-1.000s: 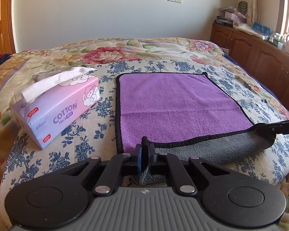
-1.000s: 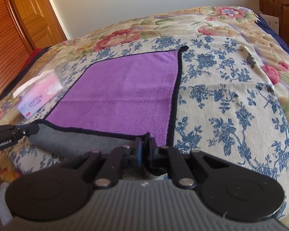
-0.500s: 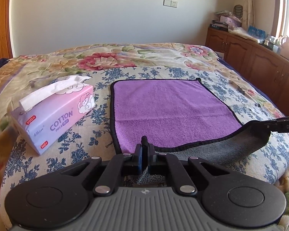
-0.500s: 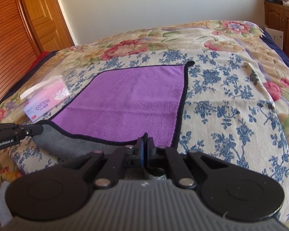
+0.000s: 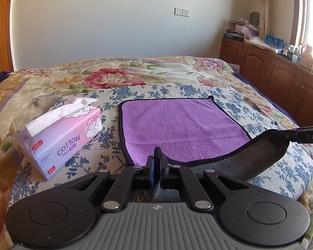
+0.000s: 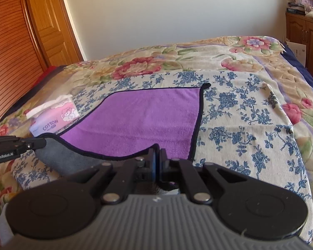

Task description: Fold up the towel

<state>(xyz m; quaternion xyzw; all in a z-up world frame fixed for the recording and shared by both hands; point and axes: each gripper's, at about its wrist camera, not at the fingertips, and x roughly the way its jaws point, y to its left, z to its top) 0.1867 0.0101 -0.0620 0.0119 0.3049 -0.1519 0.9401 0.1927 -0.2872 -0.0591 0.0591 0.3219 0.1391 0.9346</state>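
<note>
Left wrist view: both tools [image 5: 156, 162] [image 6: 156, 158] clenched on towel's [image 5: 181, 125] lifted near edge.

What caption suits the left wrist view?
Left gripper and right gripper lift the purple microfibre towel's near edge, beside a pink tissue pack.

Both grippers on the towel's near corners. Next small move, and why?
Probably carry both corners forward together toward the far edge. Left gripper and right gripper are each shut on a near corner of the towel; the near edge is raised, grey underside showing, while the far half lies flat.
</note>
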